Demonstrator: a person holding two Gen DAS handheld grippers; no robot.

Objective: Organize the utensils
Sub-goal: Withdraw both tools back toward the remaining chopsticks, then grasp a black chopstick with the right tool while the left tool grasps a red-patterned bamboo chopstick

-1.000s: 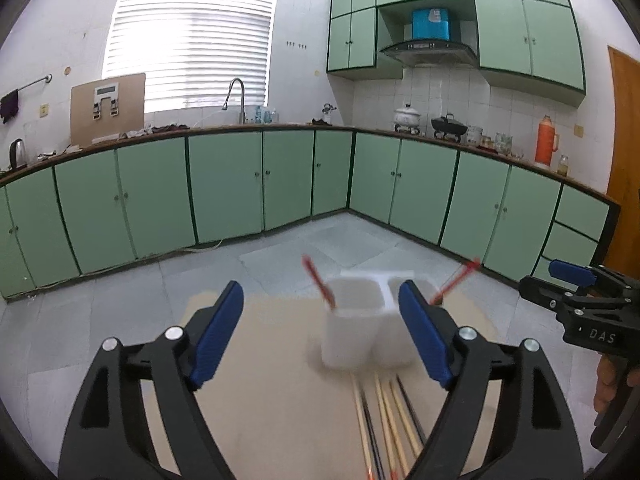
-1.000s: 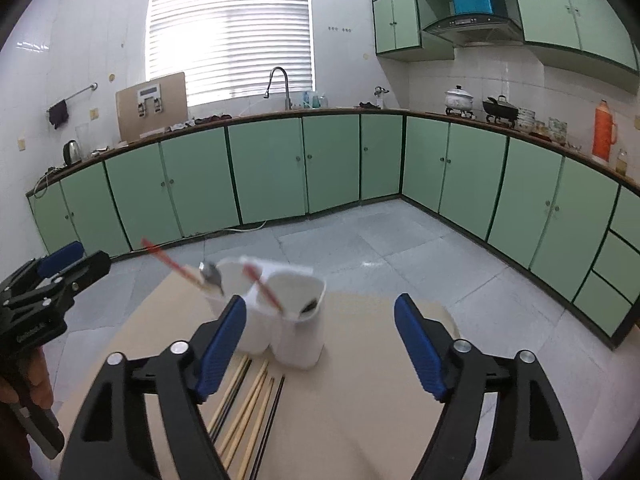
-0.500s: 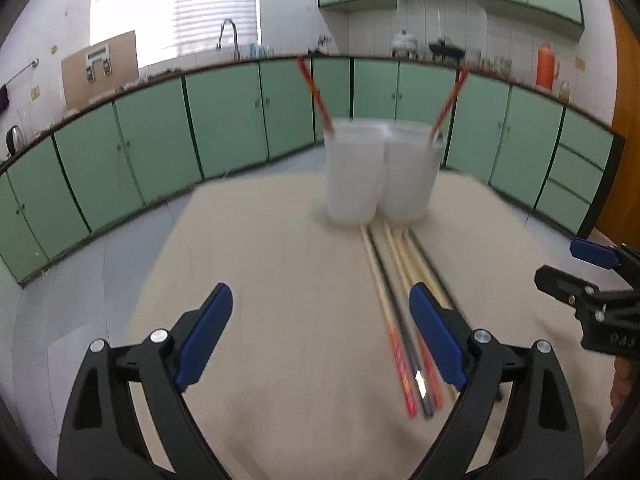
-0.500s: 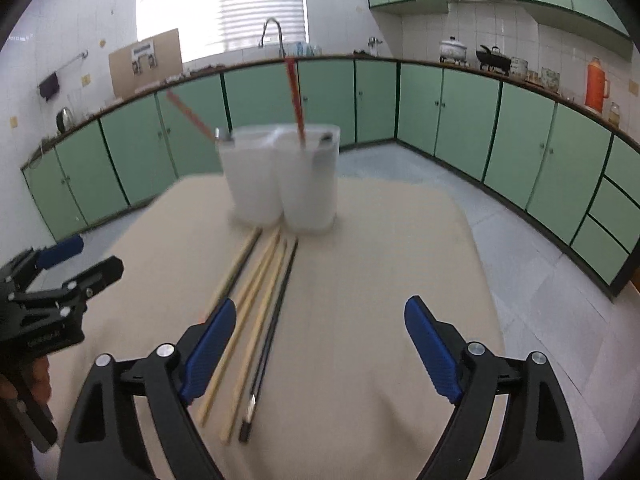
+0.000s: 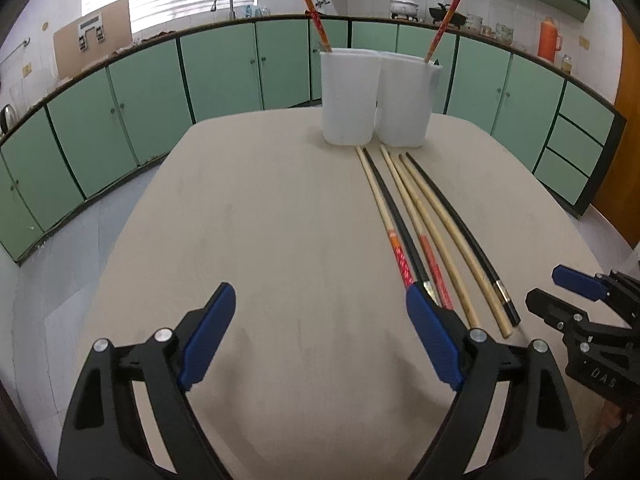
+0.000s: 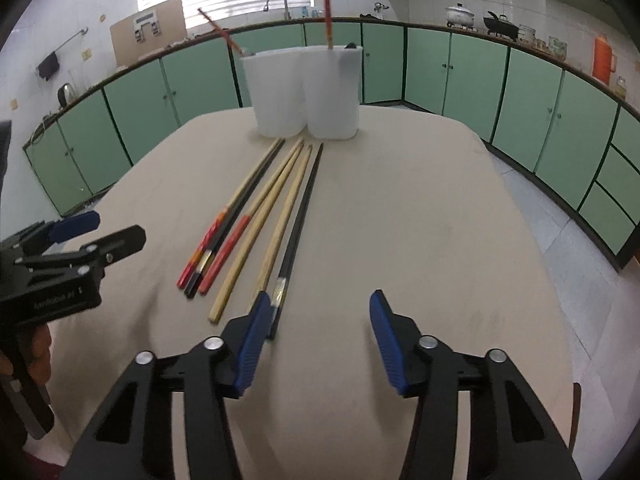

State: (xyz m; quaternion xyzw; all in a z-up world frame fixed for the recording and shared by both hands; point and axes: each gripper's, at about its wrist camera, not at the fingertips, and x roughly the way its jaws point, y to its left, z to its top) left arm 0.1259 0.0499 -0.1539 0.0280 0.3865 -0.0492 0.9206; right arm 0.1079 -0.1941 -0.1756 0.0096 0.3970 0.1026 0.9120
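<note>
Green cabinets (image 5: 224,68) ring this kitchen, and a beige table (image 5: 280,240) stands in the middle of it.

Nearest, at the bottom of each wrist view, both tools hover low over the near end of the table. The left gripper (image 5: 320,336) has its blue fingers (image 5: 208,336) spread wide with nothing between them. The right gripper (image 6: 316,340) is likewise wide apart and empty; its left finger sits just over the near end of the black chopstick at the right of the bundle.

Next out, six chopsticks (image 6: 256,216) lie loose on the table in a rough fan, running lengthwise from the grippers toward the far end. In the left view they fall in the right half of the frame (image 5: 424,236); in the right view, left of centre. Two are black, two plain bamboo, and two have red-orange handles. Their thin tips point away, stopping just short of the holder.

Farther, at the upper centre of both frames, stands the white twin-cup holder (image 5: 376,96). One red chopstick (image 5: 312,12) leans out of each cup; whether anything else sits inside I cannot tell for sure.

So I'd judge the job barely begun: two sticks are stowed, six wait on the table, and neither gripper has picked one up yet.
</note>
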